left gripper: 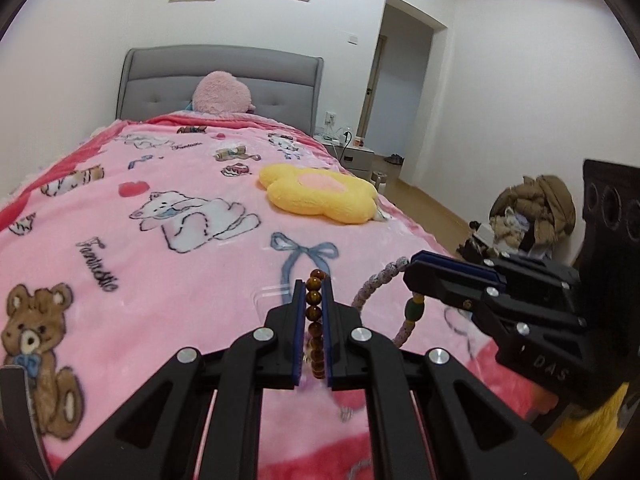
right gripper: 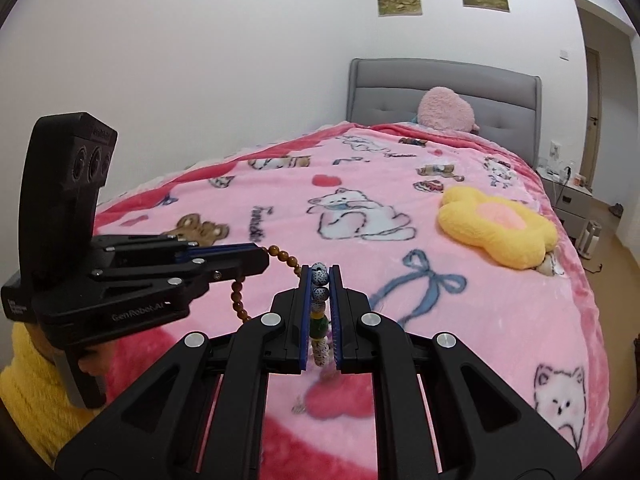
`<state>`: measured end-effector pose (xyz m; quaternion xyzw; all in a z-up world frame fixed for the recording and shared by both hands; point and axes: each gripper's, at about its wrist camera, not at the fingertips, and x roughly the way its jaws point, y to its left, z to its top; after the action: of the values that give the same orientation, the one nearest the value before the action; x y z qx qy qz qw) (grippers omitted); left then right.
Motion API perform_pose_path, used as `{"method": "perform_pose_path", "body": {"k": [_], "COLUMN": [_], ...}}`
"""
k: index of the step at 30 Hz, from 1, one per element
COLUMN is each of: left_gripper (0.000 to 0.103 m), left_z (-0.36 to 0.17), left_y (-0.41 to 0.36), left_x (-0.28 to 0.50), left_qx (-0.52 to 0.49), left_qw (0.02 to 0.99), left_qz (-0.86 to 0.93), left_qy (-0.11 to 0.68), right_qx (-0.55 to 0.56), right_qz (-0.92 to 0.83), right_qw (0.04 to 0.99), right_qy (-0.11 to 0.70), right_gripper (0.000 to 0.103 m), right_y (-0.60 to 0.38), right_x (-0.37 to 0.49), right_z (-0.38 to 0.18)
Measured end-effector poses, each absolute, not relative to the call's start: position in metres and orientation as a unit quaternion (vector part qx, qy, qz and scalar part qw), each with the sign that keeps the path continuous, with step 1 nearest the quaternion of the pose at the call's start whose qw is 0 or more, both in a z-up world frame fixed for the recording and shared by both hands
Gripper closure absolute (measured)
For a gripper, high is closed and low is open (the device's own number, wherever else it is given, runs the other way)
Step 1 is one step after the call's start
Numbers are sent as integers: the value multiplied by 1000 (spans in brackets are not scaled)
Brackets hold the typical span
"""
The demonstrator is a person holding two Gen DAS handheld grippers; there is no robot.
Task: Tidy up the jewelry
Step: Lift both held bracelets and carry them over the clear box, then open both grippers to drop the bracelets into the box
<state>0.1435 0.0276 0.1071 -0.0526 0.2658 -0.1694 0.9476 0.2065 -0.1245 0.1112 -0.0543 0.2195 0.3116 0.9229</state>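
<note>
My left gripper [left gripper: 313, 286] is shut on a brown bead bracelet [left gripper: 314, 312] and holds it above the pink blanket; its loop hangs below the fingers. The bracelet also shows in the right wrist view [right gripper: 240, 300], with the left gripper [right gripper: 262, 260] at the left. My right gripper [right gripper: 320, 274] is shut on a speckled white bead bracelet [right gripper: 320, 292] that has a green bead [right gripper: 319, 326]. In the left wrist view the right gripper [left gripper: 410, 266] is at the right with the speckled bracelet [left gripper: 374, 286] looping out. A clear plastic box [left gripper: 272, 296] lies on the blanket just ahead of the left fingers.
The bed [left gripper: 180, 216] has a pink cartoon blanket, a yellow flower cushion [left gripper: 320, 194] and a pink plush [left gripper: 222, 92] by the grey headboard. A small silver trinket [right gripper: 298, 404] lies on the blanket. A nightstand [left gripper: 352, 152] and a pile of clothes [left gripper: 532, 208] stand to the right.
</note>
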Motion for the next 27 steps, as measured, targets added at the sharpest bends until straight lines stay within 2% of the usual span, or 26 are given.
{"method": "perform_pose_path", "body": {"k": [6, 27], "left_gripper": [96, 96], "left_z": [94, 51], "left_y": [32, 24], "left_x": [174, 190], "left_qx": [-86, -39], "left_qw": [938, 925], "left_qz": [-171, -155], "left_qy": [289, 344], "right_qx": [-53, -67], "right_qz": [292, 295], "right_qw": [923, 902], "right_qy": [244, 307], "right_gripper": [95, 95], "right_y": [-117, -106], "right_x": [238, 260], "right_z": [96, 40]}}
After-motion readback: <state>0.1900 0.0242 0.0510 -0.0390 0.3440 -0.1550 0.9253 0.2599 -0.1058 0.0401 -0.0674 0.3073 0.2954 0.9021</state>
